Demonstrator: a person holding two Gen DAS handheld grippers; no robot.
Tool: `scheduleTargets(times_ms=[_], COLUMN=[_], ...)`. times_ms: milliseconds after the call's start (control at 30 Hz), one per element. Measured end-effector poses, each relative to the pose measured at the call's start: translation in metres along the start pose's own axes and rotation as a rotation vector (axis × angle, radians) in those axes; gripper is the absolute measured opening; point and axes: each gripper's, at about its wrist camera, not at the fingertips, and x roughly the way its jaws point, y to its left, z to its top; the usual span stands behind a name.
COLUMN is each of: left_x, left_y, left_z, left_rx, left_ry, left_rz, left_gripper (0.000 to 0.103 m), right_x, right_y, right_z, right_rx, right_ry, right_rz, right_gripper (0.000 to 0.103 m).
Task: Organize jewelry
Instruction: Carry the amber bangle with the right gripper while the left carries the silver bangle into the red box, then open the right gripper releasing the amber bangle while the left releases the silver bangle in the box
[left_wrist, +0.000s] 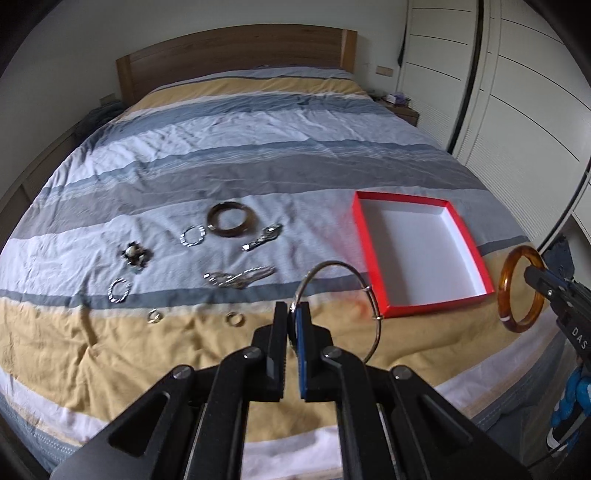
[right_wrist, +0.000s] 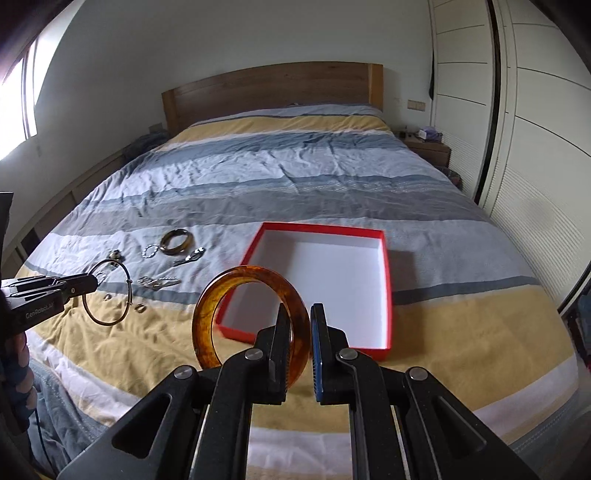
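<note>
Left wrist: left hand-held gripper (left_wrist: 294, 308) pinches one wire bangle (left_wrist: 364, 288); right hand-held gripper (right_wrist: 300, 310) clamps one amber bangle (right_wrist: 207, 306); one red box (right_wrist: 386, 295).

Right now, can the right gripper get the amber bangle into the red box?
Probably yes. The right gripper is shut on the amber bangle, and the red box lies open and empty just ahead, with nothing between them.

This is a bedroom in a home: a double bed (right_wrist: 295, 192) with a wooden headboard (right_wrist: 273, 88) and a striped blue, white and yellow duvet fills the room, with a wooden nightstand (right_wrist: 428, 147) beside it, white louvred wardrobe doors (right_wrist: 535, 155) along one wall, and a window (right_wrist: 26, 96) opposite.
</note>
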Motion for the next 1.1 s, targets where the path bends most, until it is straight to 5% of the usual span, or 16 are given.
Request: scheduleTargets(times_ms=[433,767,1100], left_x=[0.143,0.205,0.226], left_y=[-0.110,-0.112,-0.103], left_z=[0.073,0.065,0.073], left_rx=[0.142,0.107,0.040], left_ry=[0.074,0.163,0.213], left_rz=[-0.055,-0.039,0.014], left_gripper=[0.004,0.004,0.006], right_x=[0.141,0.212,0.231], right_y=[-0.066,-0.071,-0.059], right_z=[0.046,0.054,0.046], right_rx=[-0.043,-0.131,-0.254], right_ry=[0.102,0.196,0.266], right_rz=[-0.043,-0.050,-0.062], right_gripper=[0.010,0.010,0.009])
